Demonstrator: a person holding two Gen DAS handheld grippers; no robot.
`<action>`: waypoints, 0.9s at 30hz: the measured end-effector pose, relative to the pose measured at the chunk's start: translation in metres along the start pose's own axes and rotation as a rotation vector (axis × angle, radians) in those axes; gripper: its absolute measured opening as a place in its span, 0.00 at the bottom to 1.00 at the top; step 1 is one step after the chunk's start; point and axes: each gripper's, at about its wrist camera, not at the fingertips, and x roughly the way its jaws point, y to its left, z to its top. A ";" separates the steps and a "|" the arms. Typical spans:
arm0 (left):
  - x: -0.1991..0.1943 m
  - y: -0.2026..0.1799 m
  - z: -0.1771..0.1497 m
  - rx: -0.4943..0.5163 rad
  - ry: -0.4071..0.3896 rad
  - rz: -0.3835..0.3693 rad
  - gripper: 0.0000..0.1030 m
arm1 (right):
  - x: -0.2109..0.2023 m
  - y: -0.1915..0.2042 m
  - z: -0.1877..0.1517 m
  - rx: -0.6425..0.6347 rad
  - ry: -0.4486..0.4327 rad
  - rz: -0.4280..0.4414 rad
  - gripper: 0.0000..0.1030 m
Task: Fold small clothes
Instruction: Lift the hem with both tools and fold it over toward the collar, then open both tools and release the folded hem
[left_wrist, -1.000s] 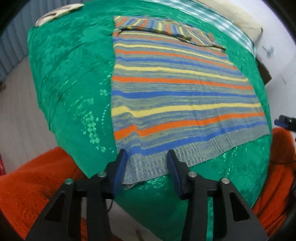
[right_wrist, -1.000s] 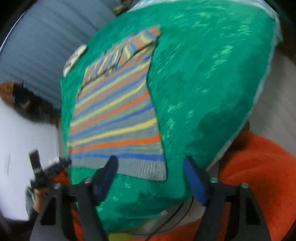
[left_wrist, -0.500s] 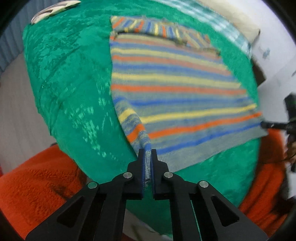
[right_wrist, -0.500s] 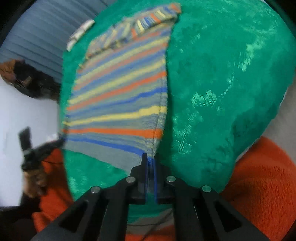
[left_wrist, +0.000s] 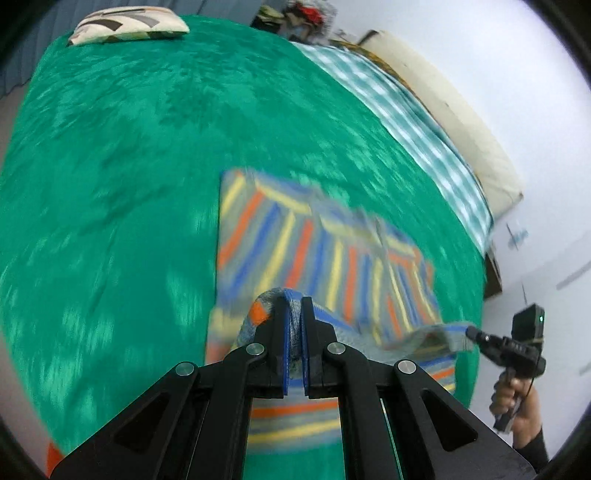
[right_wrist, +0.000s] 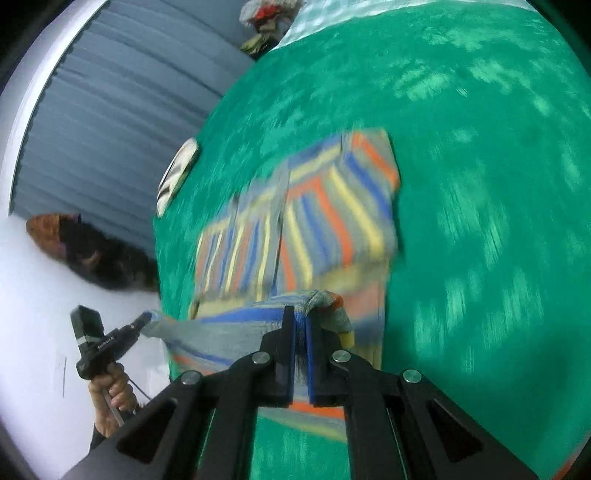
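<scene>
A striped knit garment in grey, blue, orange and yellow lies on a green bedspread. My left gripper is shut on the left corner of its grey hem, lifted above the cloth. My right gripper is shut on the right hem corner. The hem hangs stretched between them over the garment. The right gripper also shows in the left wrist view, and the left gripper in the right wrist view. The picture is blurred by motion.
A patterned pillow lies at the far end of the bed. A checked sheet and a cream mattress edge run along the right side. A heap of clothes sits beyond the bed. A grey pleated curtain hangs behind.
Both grippers closed on the hem corners, then lifted them and carried the hem forward over the garment toward its far end. The garment now looks shorter.
</scene>
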 end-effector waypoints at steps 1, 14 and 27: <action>0.014 0.002 0.014 -0.009 0.005 0.009 0.03 | 0.011 -0.003 0.019 0.014 0.000 -0.001 0.04; 0.110 0.054 0.125 -0.156 -0.027 0.211 0.48 | 0.091 -0.065 0.150 0.184 -0.095 -0.036 0.30; 0.068 -0.034 -0.031 0.440 0.058 0.191 0.42 | 0.086 0.049 0.044 -0.463 0.111 -0.244 0.36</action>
